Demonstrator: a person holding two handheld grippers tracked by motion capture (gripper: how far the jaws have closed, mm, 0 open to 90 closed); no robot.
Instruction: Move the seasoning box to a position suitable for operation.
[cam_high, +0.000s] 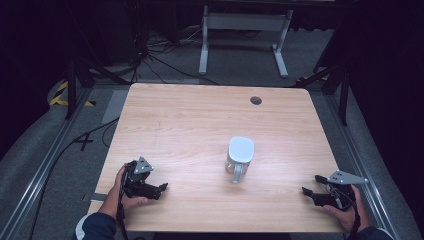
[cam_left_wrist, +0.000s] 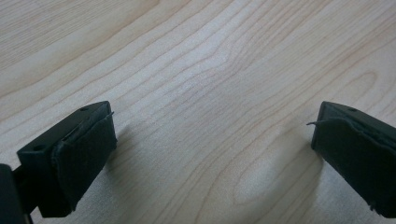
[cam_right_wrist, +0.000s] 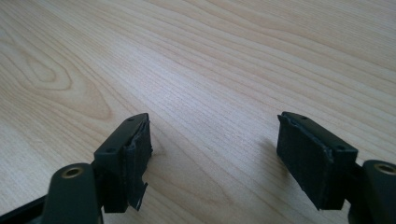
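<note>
A white mug (cam_high: 240, 156) stands on the light wooden table (cam_high: 190, 120), right of centre, with its handle turned toward the near edge. My left gripper (cam_high: 159, 189) rests near the front left of the table in a person's hand, pointing right toward the mug and well short of it. In the left gripper view my left gripper (cam_left_wrist: 212, 140) is open, with bare wood between the jaws. My right gripper (cam_high: 312, 184) lies near the front right corner, pointing left. In the right gripper view my right gripper (cam_right_wrist: 215, 149) is open and holds nothing.
A round dark hole (cam_high: 256, 100) sits in the table near its far edge. Behind the table stands a white desk frame (cam_high: 245, 35) on grey floor, with loose cables (cam_high: 150, 55) to its left. Metal rails (cam_high: 45, 165) run along both sides.
</note>
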